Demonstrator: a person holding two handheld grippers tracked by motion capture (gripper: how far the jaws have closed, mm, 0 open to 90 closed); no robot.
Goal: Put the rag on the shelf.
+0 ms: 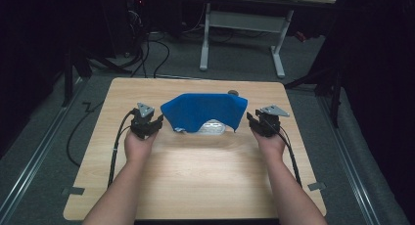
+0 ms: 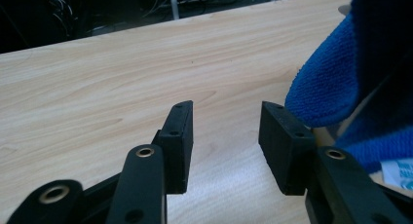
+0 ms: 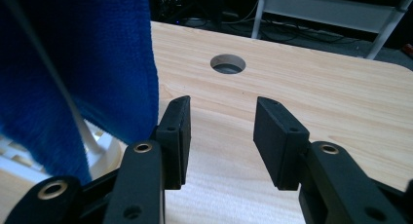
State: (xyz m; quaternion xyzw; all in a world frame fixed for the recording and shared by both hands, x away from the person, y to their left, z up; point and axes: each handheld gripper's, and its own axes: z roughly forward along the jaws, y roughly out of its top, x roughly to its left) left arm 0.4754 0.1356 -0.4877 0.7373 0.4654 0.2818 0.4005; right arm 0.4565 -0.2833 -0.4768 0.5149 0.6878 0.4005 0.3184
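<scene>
Two forearms are extended from the near edge of the table toward its middle, roughly parallel and well apart. The left gripper (image 1: 155,121) is held in the left hand (image 1: 139,145), closer to the left edge, with its jaws turned inward toward the right. The right gripper (image 1: 250,119) is held in the right hand (image 1: 270,143), closer to the right edge, with its jaws turned inward toward the left. In each gripper view the two black jaws are seen parted, a clear gap being left between the pads and nothing being clamped there. A cable is trailed back along each wrist.
</scene>
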